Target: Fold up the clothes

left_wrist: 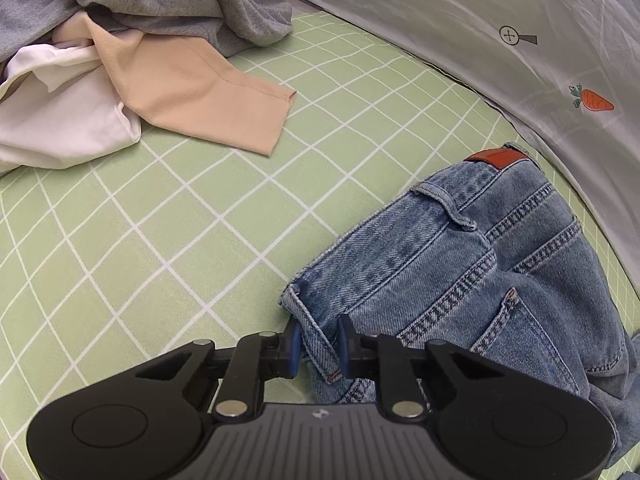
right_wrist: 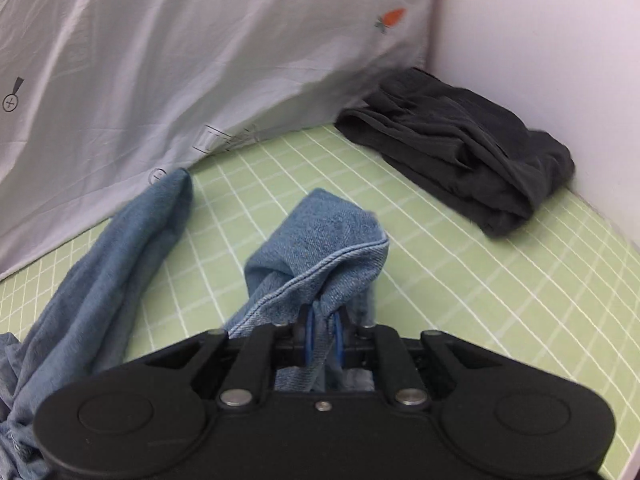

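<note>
crumpled blue jeans [left_wrist: 460, 256] on green sheet [left_wrist: 160, 240]

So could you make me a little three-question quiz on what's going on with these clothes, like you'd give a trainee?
1. True or false: both grippers are clamped on the jeans.
2. Which part of the jeans does the left gripper pinch? A) the waistband end B) a leg cuff C) the leather patch
3. Fill in: the dark folded garment lies on the green checked sheet beside the white ____.

Key
1. True: the right gripper pinches a bunched denim fold, the left one the waistband.
2. A
3. wall
</note>
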Demonstrator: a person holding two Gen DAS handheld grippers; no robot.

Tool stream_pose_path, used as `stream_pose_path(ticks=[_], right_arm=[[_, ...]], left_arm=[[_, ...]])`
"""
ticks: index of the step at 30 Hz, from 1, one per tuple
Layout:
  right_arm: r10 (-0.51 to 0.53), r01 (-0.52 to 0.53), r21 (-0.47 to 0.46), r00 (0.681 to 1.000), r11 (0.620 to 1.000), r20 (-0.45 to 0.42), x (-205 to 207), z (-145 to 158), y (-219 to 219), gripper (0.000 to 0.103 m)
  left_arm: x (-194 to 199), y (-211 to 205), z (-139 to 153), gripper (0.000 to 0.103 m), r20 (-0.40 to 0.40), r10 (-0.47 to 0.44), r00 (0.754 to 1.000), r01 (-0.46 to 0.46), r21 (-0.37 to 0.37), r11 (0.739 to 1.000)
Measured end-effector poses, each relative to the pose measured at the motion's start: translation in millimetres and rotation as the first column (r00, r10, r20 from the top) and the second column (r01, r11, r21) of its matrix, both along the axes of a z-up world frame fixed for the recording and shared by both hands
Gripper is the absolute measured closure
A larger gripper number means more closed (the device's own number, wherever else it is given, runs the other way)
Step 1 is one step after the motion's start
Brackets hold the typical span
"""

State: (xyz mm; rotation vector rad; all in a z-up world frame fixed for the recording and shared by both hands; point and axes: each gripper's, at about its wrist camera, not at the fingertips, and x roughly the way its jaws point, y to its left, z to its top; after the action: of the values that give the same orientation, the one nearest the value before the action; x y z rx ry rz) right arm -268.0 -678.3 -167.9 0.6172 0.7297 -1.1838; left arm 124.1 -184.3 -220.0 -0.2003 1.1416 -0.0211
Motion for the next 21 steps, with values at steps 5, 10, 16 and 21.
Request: stream_pose_path(ticks=[5, 10, 16, 21], right_arm=[[-0.082, 0.083, 0.139, 0.997, 0.987, -0.015, -59.0, -43.4, 31.8, 0.091], [-0.131, 0.121, 0.15, 0.989, 0.981, 0.062, -80.5, -46.6, 45.1, 0.072], [-0.268, 0.241, 0.158, 0.945, 0.958, 0.185, -114.7, -46.4, 44.8, 0.031], [-0.305, 0.267, 0.168, 0.914, 0.949, 0.267, -134.4, -48.4, 45.7, 0.019]], left_arm=[[-17.4, 13.4, 1.7, 0.083, -0.016, 0.004, 1.0, -0.004, -0.014, 1.0], [-33.7, 27.4, 9.3, 0.077, -0.014, -0.011, 1.0, 0.01, -0.069, 0.998], [-52.6, 39.4, 14.2, 0.066, -0.048, -0.015, 0.999, 0.007, -0.163, 0.987], [-57.4, 39.8, 12.2, 0.058, -0.061, -0.013, 0.998, 0.002, -0.183, 0.983]])
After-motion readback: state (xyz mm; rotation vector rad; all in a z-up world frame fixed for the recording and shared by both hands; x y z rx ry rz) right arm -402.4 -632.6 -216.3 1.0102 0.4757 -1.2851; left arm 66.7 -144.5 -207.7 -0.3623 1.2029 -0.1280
